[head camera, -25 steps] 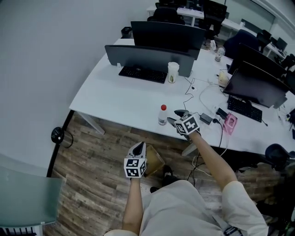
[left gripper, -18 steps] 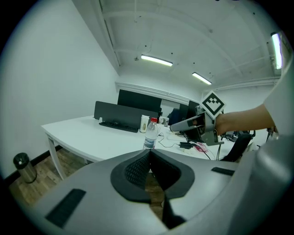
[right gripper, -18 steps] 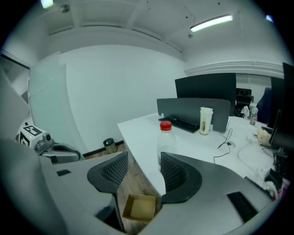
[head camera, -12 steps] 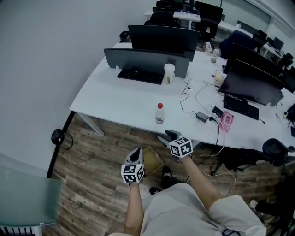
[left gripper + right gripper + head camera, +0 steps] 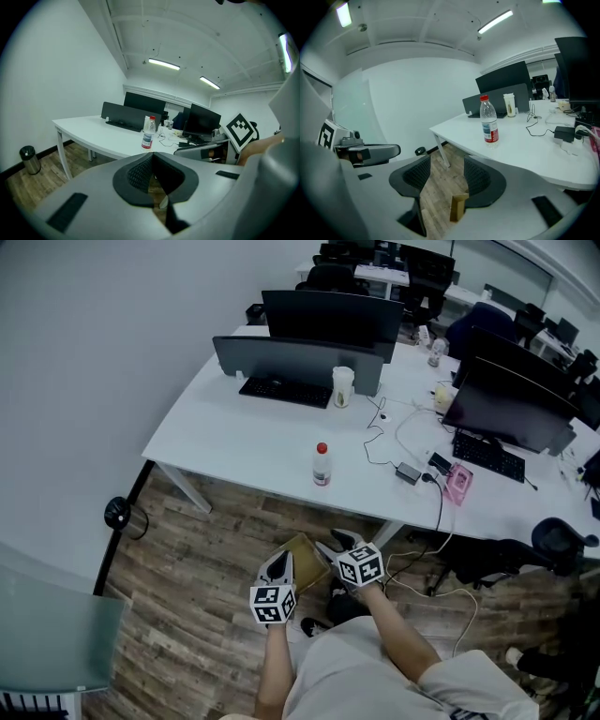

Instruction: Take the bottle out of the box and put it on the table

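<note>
A clear bottle [image 5: 322,465] with a red cap and red label stands upright on the white table [image 5: 234,442], near its front edge. It also shows in the left gripper view as the bottle [image 5: 148,132] and in the right gripper view as the bottle [image 5: 489,119]. A brown cardboard box [image 5: 307,561] sits on the wooden floor below the table. My left gripper [image 5: 279,565] hangs at the box's left, shut and empty. My right gripper [image 5: 334,546] is at the box's right, open and empty, with a box flap [image 5: 458,206] showing between its jaws.
On the table stand dark monitors [image 5: 295,357], a keyboard [image 5: 284,390], a white cup [image 5: 342,387], cables with a power adapter [image 5: 408,472] and a pink object [image 5: 458,485]. A small bin [image 5: 117,514] stands by the wall. Office chairs [image 5: 553,545] are at the right.
My right gripper has drawn back from the table edge beside the bottle and come down next to the box. The bottle stays on the table. The left gripper has barely moved.
</note>
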`<state>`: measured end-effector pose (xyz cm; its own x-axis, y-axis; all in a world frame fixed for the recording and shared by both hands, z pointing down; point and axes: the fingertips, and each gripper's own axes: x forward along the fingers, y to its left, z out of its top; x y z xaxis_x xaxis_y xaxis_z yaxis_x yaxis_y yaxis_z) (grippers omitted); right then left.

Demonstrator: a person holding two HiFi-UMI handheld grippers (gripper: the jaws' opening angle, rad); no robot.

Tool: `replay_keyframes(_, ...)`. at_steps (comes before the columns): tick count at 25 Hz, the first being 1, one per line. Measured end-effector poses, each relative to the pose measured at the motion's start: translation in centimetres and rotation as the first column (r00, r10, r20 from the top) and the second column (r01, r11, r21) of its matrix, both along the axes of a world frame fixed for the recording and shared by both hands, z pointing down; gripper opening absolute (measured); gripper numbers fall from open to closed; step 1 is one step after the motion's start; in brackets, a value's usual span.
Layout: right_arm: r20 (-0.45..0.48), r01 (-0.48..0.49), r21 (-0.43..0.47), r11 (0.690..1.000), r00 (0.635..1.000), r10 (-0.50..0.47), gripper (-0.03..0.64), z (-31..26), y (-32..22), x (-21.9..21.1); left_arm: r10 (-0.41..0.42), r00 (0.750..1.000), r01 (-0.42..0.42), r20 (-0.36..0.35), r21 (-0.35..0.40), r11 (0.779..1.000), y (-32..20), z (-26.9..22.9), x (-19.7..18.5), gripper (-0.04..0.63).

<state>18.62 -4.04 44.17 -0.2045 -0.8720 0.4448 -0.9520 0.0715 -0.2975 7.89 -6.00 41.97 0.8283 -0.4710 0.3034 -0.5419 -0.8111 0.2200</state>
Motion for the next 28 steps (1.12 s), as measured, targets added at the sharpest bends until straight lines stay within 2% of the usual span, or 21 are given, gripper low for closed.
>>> replay_keyframes(5, -0.013, -0.016, 0.01, 1.0, 1.0, 0.016, 0.244, 1.1, 1.6, -0.7, 0.017, 1.0, -0.017, 0.026, -0.018, 1.0, 1.3, 1.9, -0.8, 0.015)
replay_keyframes(16, -0.018, -0.03, 0.031, 0.999, 0.999, 0.03, 0.136, 1.9, 2.2, -1.2, -0.04, 0.999, 0.04, 0.012, -0.006, 0.999, 0.2, 1.3, -2.6, 0.015)
replay_keyframes(24, -0.034, -0.068, 0.033, 0.997, 0.997, 0.069, 0.047, 1.9, 2.0, -0.4, -0.033, 0.999, 0.033, 0.017, -0.007, 0.999, 0.5, 1.6, -2.6, 0.014)
replay_keyframes(28, -0.067, -0.058, 0.018, 0.998, 0.996, 0.059, 0.04, 2.2, 2.1, -0.5, -0.031, 0.999, 0.031, 0.018, -0.012, 0.999, 0.5, 1.8, -2.8, 0.015)
